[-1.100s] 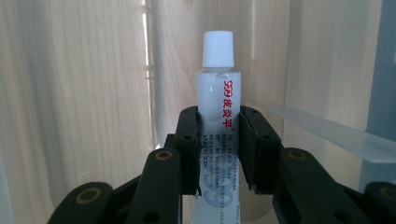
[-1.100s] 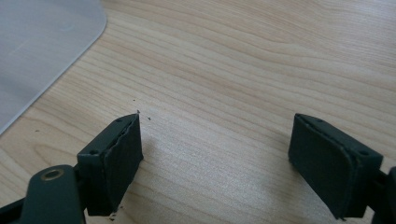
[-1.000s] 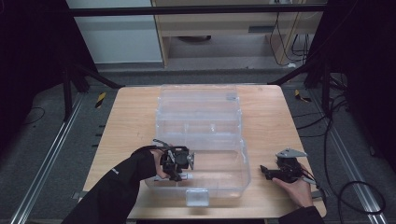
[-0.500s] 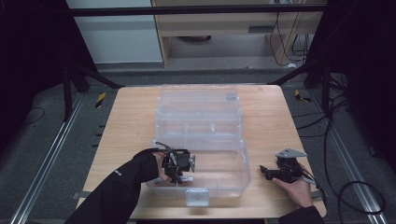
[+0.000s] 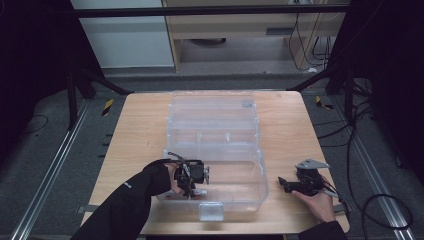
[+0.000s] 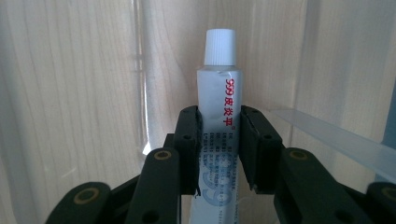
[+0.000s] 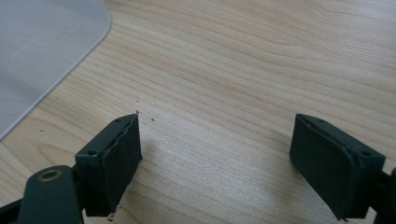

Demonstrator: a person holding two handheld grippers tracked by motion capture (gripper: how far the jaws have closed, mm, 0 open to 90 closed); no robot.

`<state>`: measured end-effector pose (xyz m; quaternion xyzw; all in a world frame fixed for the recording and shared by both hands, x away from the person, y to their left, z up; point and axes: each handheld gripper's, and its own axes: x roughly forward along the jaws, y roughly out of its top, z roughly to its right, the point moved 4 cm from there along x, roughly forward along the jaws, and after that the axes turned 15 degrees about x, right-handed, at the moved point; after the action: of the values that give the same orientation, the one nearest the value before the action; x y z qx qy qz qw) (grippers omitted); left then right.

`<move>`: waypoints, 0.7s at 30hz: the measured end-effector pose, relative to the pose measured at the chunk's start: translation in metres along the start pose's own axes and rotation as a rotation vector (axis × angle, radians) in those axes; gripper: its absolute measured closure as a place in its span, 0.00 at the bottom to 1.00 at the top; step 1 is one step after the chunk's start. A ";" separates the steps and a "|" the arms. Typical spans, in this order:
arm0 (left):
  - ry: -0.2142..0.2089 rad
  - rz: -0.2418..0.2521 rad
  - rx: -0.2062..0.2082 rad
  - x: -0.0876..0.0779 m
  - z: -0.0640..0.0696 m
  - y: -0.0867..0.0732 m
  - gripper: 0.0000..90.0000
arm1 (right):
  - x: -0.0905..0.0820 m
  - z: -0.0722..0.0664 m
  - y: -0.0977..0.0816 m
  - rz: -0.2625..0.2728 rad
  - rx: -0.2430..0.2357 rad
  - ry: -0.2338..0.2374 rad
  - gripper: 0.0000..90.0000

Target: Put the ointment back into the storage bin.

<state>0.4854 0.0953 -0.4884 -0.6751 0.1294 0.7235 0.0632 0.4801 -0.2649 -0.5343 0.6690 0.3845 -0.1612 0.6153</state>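
The left gripper [image 5: 196, 176] sits over the near compartment of a clear plastic case [image 5: 250, 150] that lies open on the wooden table [image 5: 140, 125], its lid spread away from the person toward the far edge. In the left gripper view the left gripper [image 6: 219, 140] is clamped on a small white tube [image 6: 218, 93]: the two black jaws press against the tube's sides about midway along its body, and the tube runs straight out ahead of them, its ribbed white cap [image 6: 219, 46] at the far end, well beyond the jaw tips. Red characters run lengthwise on the tube just ahead of the jaws, and small blue print lies between them. Beyond the tube, wood grain shows through clear plastic, and to the right of the jaws a translucent wall edge [image 6: 336, 140] of the case slants across. The right gripper [image 5: 287, 185] rests in the person's hand [image 5: 315, 202] on the table beside the case's right side, apart from it, pointing toward it. In the right gripper view its jaws stand wide apart with nothing between them, bare table [image 7: 243, 70] under and ahead of the right gripper [image 7: 215, 144], and a rounded corner of the case [image 7: 42, 51] lies ahead to the left of the jaws.
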 end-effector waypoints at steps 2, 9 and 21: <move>-0.001 -0.004 -0.002 0.000 0.000 0.000 0.77 | 0.000 0.000 0.000 0.001 -0.002 0.000 0.19; 0.000 -0.020 -0.033 0.001 0.002 -0.001 0.76 | 0.000 0.000 0.000 -0.001 0.001 0.001 0.19; 0.086 0.049 0.005 -0.019 0.002 -0.006 0.67 | 0.000 0.000 0.000 -0.003 0.004 -0.002 0.19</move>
<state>0.4865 0.1033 -0.4699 -0.7020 0.1501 0.6950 0.0414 0.4800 -0.2647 -0.5342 0.6696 0.3846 -0.1634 0.6140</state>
